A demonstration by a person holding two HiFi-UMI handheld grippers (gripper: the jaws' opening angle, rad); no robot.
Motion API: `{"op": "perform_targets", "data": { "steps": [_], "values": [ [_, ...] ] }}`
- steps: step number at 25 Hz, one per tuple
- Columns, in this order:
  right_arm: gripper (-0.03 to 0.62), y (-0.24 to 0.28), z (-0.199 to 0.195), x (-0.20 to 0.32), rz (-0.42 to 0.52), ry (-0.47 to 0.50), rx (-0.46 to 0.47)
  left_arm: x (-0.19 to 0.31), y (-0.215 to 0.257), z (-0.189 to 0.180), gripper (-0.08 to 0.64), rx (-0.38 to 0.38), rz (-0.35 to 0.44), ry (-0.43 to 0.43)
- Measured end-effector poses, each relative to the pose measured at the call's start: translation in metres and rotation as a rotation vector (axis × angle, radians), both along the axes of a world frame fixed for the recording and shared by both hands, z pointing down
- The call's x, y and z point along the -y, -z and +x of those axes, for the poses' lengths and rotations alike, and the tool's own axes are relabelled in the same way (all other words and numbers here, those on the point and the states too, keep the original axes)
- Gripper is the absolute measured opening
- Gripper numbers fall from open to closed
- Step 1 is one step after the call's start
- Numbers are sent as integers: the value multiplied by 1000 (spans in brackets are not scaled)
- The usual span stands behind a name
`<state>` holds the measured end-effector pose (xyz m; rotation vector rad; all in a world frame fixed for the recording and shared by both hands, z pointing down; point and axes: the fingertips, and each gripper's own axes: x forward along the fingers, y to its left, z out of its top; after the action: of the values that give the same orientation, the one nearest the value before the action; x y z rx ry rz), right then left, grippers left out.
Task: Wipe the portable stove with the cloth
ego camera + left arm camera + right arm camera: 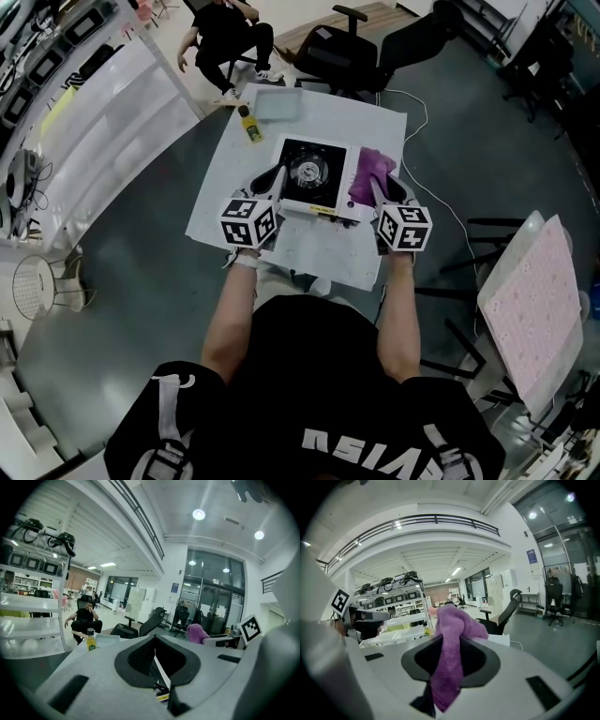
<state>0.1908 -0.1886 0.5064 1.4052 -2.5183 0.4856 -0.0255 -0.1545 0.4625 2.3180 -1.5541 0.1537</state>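
The portable stove (pixel 311 174), white with a black top and a round burner, lies on the white-covered table (pixel 220 202). My left gripper (pixel 270 180) reaches over the stove's left side. In the left gripper view its jaws (pixel 161 679) stand close together on a thin white edge with a yellow label, which looks like the stove's rim. My right gripper (pixel 380 190) is at the stove's right side, shut on the purple cloth (pixel 369 172). The cloth (pixel 451 634) bulges up out of that gripper (pixel 443 681) and hangs down between its jaws. It also shows in the left gripper view (pixel 197 632).
A yellow bottle (pixel 248 122) and a flat pale tray (pixel 278 103) stand at the table's far edge. Beyond it a person (pixel 230 37) sits, next to a black office chair (pixel 337 52). A pink board (pixel 530 300) leans at the right, and white shelving (pixel 84 112) stands at the left.
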Motion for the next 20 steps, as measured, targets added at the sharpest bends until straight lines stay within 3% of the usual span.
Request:
{"op": "perform_targets", "data": {
  "steps": [20],
  "values": [
    [103, -18, 5, -1, -24, -29, -9, 1, -11, -2, 9, -24, -14, -12]
  ]
}}
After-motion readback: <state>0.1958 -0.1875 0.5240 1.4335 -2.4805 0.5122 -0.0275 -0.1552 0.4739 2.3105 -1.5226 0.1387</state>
